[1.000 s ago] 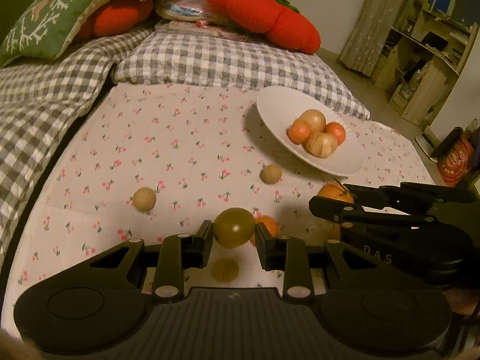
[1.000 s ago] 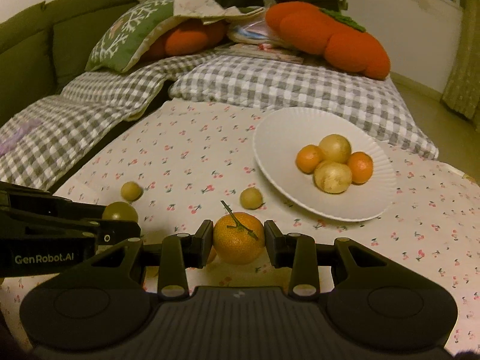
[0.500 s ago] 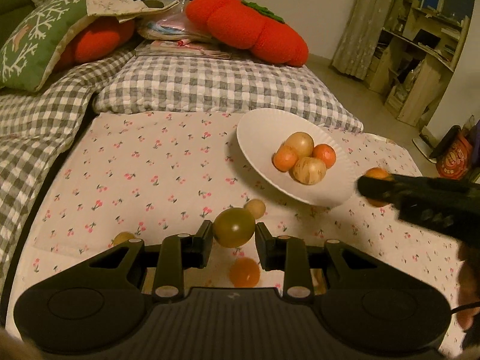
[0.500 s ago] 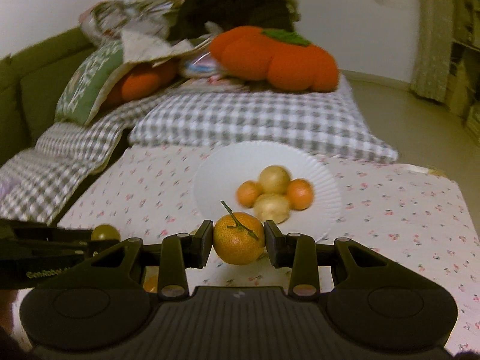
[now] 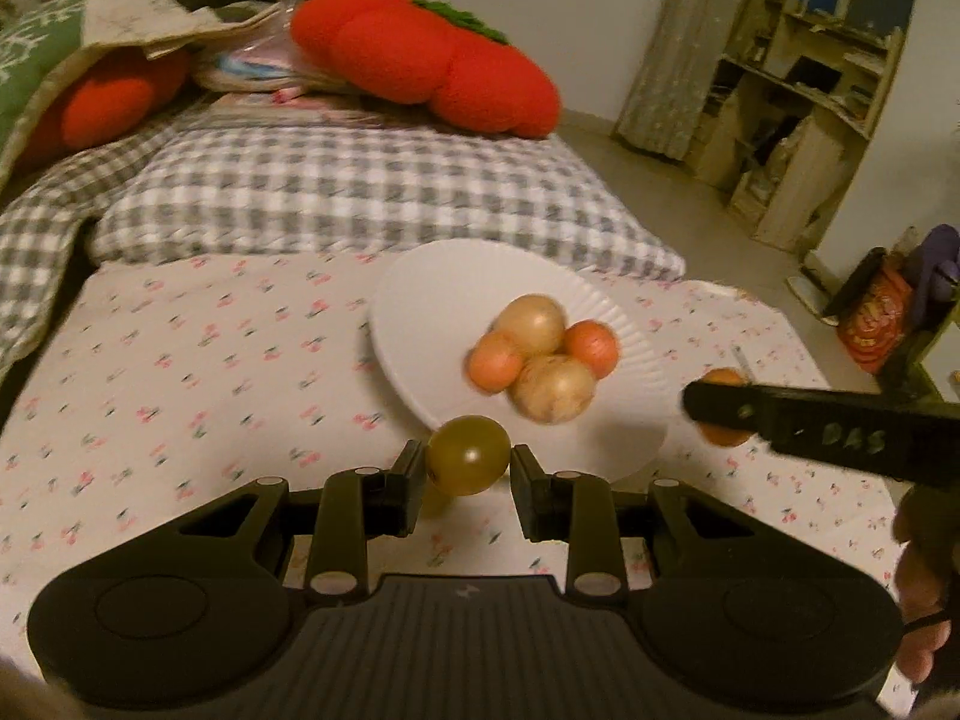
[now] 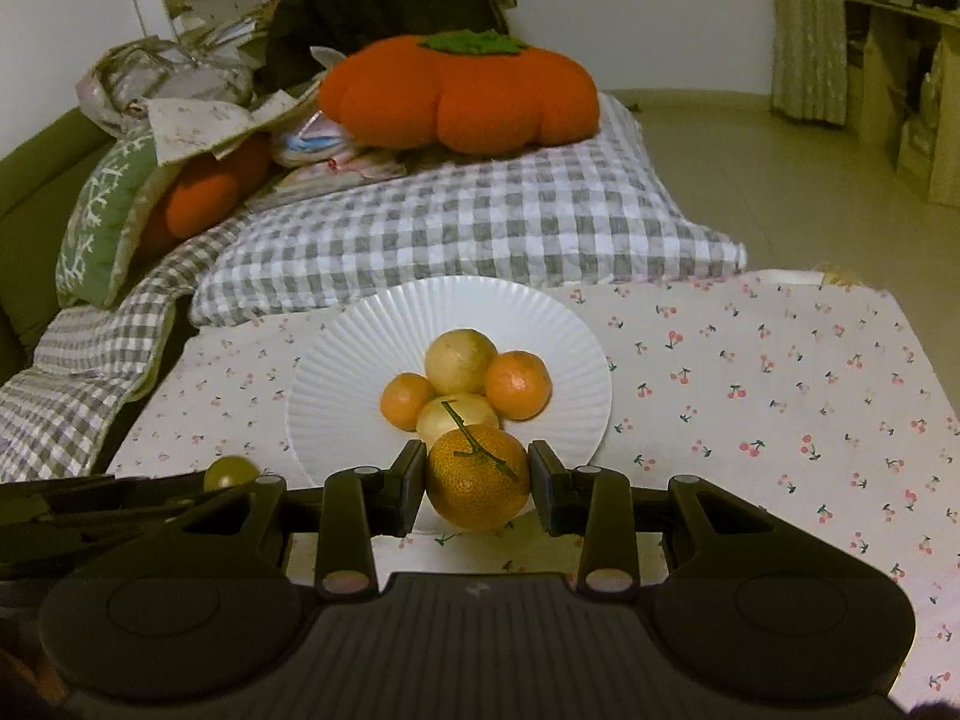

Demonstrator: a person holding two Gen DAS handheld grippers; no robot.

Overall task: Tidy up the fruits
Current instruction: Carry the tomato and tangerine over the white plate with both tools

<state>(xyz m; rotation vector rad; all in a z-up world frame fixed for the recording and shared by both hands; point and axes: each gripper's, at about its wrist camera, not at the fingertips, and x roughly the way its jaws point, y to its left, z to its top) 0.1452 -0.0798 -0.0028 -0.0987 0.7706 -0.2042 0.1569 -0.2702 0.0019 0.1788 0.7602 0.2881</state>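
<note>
Right tool [image 6: 477,483]: clenched on a stemmed orange mandarin [image 6: 478,476], which is pinched between both pads with its green stem laid across the top. Straight ahead of this tool, and below it, a ribbed white plate [image 6: 336,378] is found on the cherry-print cloth [image 6: 750,372] that covers the surface; whether a worktop or a bed lies under the cloth cannot be told. The near rim of the plate is partly covered in this view by the held mandarin. On the plate a cluster of four is recorded: two small oranges [image 6: 518,383] and two pale yellow fruits [image 6: 461,361], all touching, near the plate's middle. The held mandarin is seen just in front of the nearest pale fruit. Left tool [image 5: 468,471]: clenched on a small green-yellow round fruit [image 5: 468,454], held off the cloth. From this tool the same plate [image 5: 432,294] lies ahead and to the right, its near rim just beyond the fruit held. The right tool is judged the better lined up with the plate, being centred on it, while the left is set off toward the plate's left side. The coming release is judged to need free plate surface beside the cluster, not on top of it, since round fruit would be likely to roll off. A checked cushion [image 6: 480,222] is noted along the far edge of the cloth, behind the plate.
</note>
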